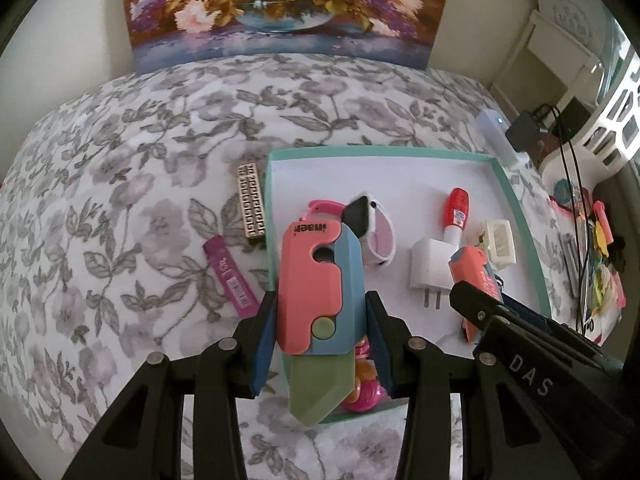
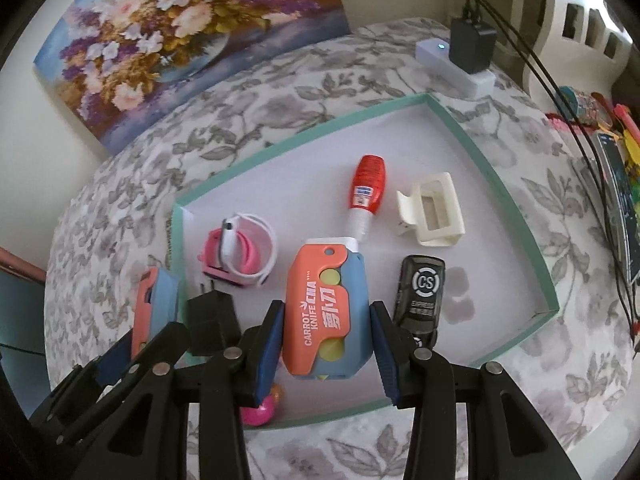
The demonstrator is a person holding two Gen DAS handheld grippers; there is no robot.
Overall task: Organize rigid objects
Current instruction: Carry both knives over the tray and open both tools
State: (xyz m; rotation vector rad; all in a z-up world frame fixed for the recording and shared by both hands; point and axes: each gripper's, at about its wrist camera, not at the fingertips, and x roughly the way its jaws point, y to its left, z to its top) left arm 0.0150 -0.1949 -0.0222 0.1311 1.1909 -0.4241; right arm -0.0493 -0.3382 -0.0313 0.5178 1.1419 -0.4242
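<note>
Left wrist: left gripper (image 1: 322, 328) fingers clamped on a carrot knife toy (image 1: 316, 280), green blade out, over the teal tray (image 1: 516, 200) edge; it hides pink items beneath.

Right wrist: right gripper (image 2: 326, 332) fingers clamped on second carrot knife (image 2: 326, 312) above tray (image 2: 516, 208); blade mostly hidden.

A flower painting (image 2: 188, 36) leans against the wall behind the floral bedspread (image 1: 120, 184). A white power strip (image 2: 456, 66) carries a black adapter (image 2: 472, 46) near a white lattice basket (image 1: 616, 120).
</note>
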